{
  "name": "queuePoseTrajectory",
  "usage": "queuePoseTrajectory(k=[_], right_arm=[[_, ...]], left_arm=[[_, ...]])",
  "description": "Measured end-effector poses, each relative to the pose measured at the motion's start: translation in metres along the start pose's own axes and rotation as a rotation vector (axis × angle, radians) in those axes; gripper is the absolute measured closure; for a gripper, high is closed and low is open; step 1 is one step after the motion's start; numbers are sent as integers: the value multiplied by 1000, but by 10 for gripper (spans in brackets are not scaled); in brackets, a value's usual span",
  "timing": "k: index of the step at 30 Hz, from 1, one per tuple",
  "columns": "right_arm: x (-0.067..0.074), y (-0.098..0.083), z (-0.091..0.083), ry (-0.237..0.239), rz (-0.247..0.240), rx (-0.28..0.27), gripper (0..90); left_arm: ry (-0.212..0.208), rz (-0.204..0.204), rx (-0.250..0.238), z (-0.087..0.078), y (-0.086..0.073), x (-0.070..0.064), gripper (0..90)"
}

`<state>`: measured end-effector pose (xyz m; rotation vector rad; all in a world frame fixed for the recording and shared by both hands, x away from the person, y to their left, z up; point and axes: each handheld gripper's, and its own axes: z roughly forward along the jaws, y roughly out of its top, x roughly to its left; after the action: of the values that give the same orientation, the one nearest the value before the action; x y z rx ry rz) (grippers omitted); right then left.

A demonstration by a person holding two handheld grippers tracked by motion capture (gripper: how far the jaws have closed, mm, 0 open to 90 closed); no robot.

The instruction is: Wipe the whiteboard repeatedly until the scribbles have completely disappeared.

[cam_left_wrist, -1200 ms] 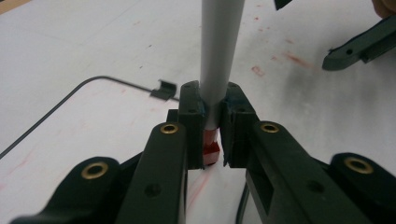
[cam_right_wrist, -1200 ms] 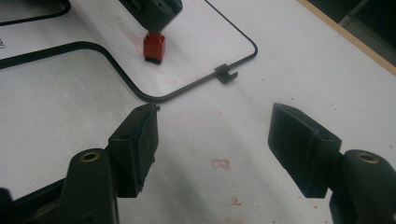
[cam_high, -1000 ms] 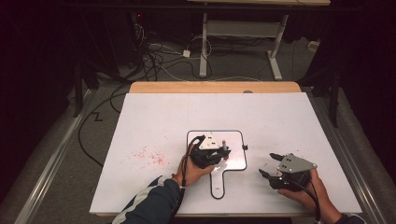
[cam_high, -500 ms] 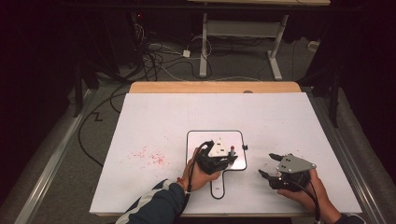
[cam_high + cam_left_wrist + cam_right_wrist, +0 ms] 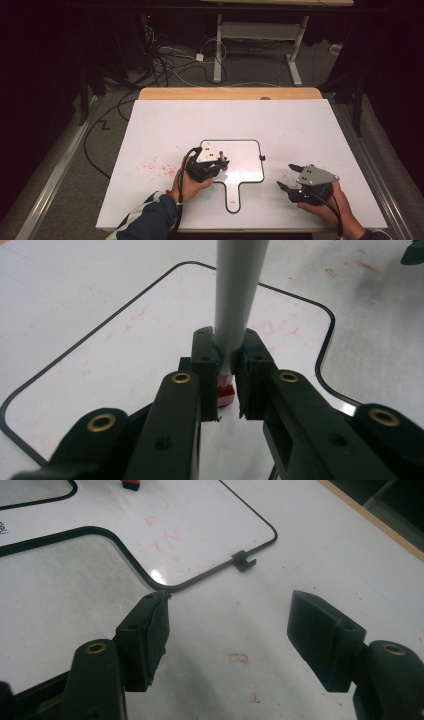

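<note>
A small paddle-shaped whiteboard with a black rim lies flat on the white table, its handle toward me. My left gripper stands over the board's left part, shut on a grey marker. In the left gripper view the marker stands upright between the jaws of the left gripper, its red and white end down at the whiteboard. My right gripper rests open on the table to the right of the board. In the right gripper view, the right gripper holds nothing, and the whiteboard lies just beyond it.
Faint red smears mark the table left of the board. A small black clip sticks out of the board's right rim. A wooden strip runs along the table's far edge, with cables and desk legs on the floor behind.
My left gripper, with the marker, has shifted leftward across the board. The right gripper has stayed where it was.
</note>
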<state>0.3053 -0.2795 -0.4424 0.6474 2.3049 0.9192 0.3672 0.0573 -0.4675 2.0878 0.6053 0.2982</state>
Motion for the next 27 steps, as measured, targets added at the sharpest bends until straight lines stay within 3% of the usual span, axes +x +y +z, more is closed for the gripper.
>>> queuePoseTrajectory(k=[4,7,10,12,14,16,24,27], right_arm=[[0,1,2,5,-1,2,339],[1,2,3,9,-5,3,339],[0,1,3,10,-3,4,339],[0,0,3,8,-3,3,340],[-1,0,1,4,-2,1,340],[-1,-1,0,0,0,0,339],[-1,-1,0,-3,-1,2,339],[0,0,0,-3,-3,2,340]], left_arm=[[-28,4,-18,10,4,-10,789],[-63,44,-14,16,9,-24,789],[-60,82,0,16,10,-33,788],[-49,79,18,12,10,-30,788],[-7,77,39,5,8,-25,788],[16,49,47,-3,3,-18,788],[77,17,63,-28,-13,-2,788],[70,-3,47,-29,-16,0,788]])
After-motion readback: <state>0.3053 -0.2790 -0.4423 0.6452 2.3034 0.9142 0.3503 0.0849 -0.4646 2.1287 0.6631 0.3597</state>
